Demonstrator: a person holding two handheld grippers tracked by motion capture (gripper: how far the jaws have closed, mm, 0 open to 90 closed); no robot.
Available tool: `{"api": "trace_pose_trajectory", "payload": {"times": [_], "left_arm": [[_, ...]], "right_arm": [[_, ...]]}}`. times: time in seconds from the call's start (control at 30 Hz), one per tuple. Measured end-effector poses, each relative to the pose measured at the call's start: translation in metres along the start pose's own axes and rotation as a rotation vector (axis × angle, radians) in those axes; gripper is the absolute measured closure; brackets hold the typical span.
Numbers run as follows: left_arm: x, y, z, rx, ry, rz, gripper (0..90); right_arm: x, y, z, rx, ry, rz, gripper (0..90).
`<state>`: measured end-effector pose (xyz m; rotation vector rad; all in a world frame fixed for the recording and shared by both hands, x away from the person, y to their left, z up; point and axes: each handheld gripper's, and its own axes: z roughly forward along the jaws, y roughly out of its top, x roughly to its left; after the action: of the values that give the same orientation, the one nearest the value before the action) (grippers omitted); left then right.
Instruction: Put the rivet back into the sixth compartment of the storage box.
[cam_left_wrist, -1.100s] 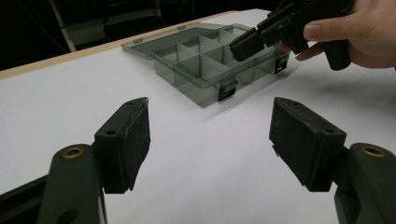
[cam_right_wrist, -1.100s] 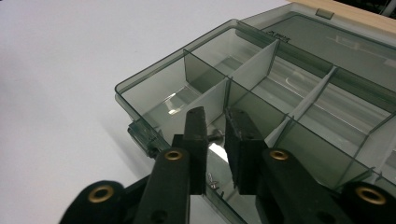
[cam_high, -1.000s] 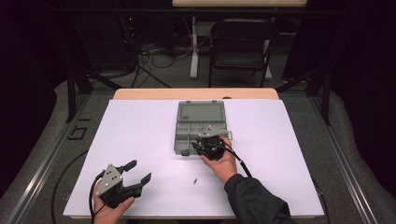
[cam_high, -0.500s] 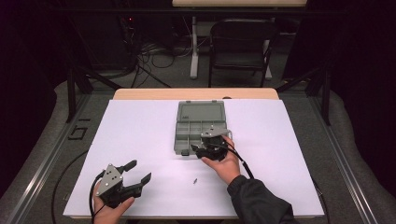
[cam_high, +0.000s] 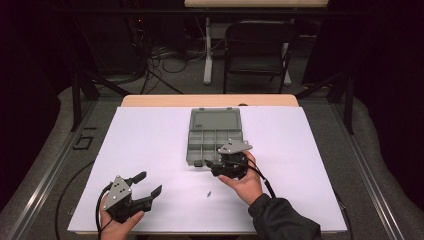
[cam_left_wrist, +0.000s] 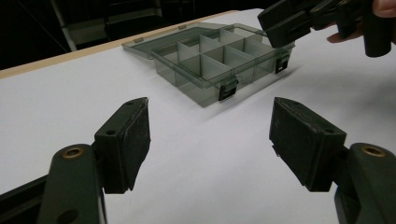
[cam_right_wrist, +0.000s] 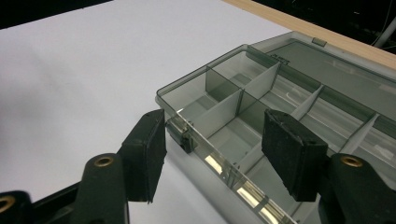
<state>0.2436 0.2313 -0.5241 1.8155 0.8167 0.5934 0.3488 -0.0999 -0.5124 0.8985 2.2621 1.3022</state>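
Box: a see-through grey plastic box (cam_high: 212, 142) with many small rooms inside. It sits on the white table cover (cam_high: 150, 140), near the middle and a bit toward the far side.
Box lid: the lid (cam_high: 215, 119) is open and lies flat on the far side of the box, joined to it along the back edge.
Box rooms: thin grey walls split the box into little square and long rooms. In the right gripper view the rooms (cam_right_wrist: 233, 116) close to the camera look bare at the bottom.
Box latches: two small dark latches (cam_left_wrist: 228, 88) hang on the front wall of the box, one near each front corner.
Right gripper: the right gripper (cam_high: 210, 163) is at the near right corner of the box, held by a hand (cam_high: 245, 182) in a dark sleeve. Its two black jaws are spread apart and hold nothing. In the right gripper view one jaw is just outside the front wall of the box and the other is over the rooms, so the wall is between them. I cannot tell if a jaw touches the box.
Left gripper: the left gripper (cam_high: 150, 184) is well away from the box, near the front left of the table cover. Its jaws are spread wide, with nothing in them, and point toward the box.
Small thing: a tiny dark bit (cam_high: 207, 192) lies on the cover, near the front of the box, between the two grippers. It is too small to tell what it is.
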Motion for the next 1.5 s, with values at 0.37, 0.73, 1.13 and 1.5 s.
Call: {"api": "trace_pose_trajectory", "payload": {"times": [0.37, 0.73, 1.13, 1.5], "left_arm": [[0.000, 0.000, 0.000, 0.001, 0.002, -0.001, 29.4], [0.000, 0.000, 0.000, 0.003, 0.002, 0.002, 29.4], [0.000, 0.001, -0.001, 0.008, -0.002, 0.004, 29.4], [0.000, 0.001, -0.001, 0.008, -0.004, 0.005, 29.4]], "right_arm": [[0.005, -0.009, -0.017, -0.021, 0.016, -0.007, 40.0], [0.015, -0.021, -0.032, -0.030, 0.028, -0.030, 40.0], [0.019, -0.033, -0.040, -0.039, 0.031, -0.031, 40.0], [0.030, -0.045, -0.038, -0.017, 0.058, -0.047, 40.5]]}}
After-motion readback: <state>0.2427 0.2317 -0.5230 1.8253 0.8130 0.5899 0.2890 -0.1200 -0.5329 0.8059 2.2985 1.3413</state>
